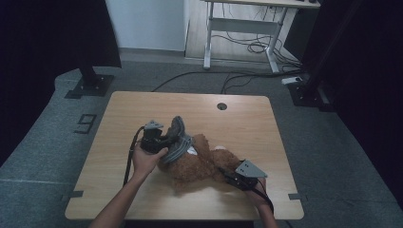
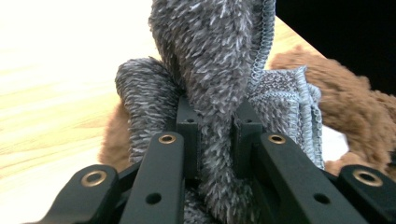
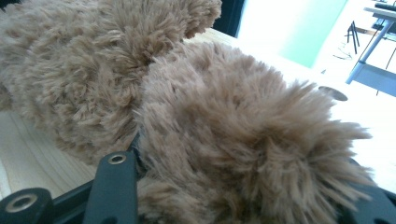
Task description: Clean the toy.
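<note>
Grey fleece garment (image 2: 210, 84) clamped in left gripper (image 2: 217, 140), brown plush bear (image 3: 210, 116) clenched in right gripper (image 1: 228, 176) on table (image 1: 142, 107).

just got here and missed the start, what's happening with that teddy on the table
A person works on a brown teddy bear lying on the wooden table. The left gripper is shut on a grey fuzzy garment at the bear's upper end. The right gripper clamps a furry limb at the other end.
</note>
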A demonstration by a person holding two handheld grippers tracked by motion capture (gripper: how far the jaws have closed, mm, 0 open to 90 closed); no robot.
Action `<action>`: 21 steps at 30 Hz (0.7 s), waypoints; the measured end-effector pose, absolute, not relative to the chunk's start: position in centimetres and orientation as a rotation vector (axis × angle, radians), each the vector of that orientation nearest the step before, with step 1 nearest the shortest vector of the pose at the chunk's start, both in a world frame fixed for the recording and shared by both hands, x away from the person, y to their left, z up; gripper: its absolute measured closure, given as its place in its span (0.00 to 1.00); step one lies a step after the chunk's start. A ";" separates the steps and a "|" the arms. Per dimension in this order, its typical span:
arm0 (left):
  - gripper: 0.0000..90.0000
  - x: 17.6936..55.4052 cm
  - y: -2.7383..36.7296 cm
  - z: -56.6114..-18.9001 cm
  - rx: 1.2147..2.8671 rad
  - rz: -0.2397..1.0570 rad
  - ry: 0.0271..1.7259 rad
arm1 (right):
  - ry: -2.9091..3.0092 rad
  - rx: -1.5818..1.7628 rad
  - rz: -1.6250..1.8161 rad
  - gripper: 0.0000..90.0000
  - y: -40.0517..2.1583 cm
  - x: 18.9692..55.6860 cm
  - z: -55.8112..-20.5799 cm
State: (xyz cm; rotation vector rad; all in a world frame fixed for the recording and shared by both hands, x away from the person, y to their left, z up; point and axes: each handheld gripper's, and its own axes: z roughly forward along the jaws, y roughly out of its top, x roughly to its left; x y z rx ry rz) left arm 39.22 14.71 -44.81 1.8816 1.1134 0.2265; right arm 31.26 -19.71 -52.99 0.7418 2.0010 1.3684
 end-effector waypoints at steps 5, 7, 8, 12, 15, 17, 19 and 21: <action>0.86 39.2 14.6 -43.7 1.861 0.213 1.103 | 2.000 0.736 1.369 0.51 -19.7 31.3 -53.0; 0.86 38.8 13.8 -43.1 1.874 0.217 1.074 | 2.003 0.735 1.370 0.51 -19.8 31.3 -53.0; 0.86 38.6 13.3 -42.8 1.874 0.216 1.051 | 2.003 0.736 1.371 0.51 -19.8 31.3 -53.0; 0.86 37.4 10.3 -41.5 1.883 0.176 0.942 | 2.002 0.745 1.376 0.51 -19.8 31.3 -53.0; 0.86 36.6 7.2 -40.9 1.901 0.137 0.863 | 2.001 0.745 1.376 0.51 -19.8 31.4 -53.0; 0.86 36.4 5.2 -41.0 1.928 0.129 0.828 | 2.001 0.747 1.375 0.51 -19.8 31.4 -53.0; 0.86 36.4 2.5 -41.2 1.965 0.107 0.797 | 2.001 0.749 1.374 0.51 -19.8 31.4 -53.0; 0.86 36.4 0.9 -41.6 1.994 0.117 0.789 | 1.999 0.755 1.377 0.51 -19.8 31.3 -53.0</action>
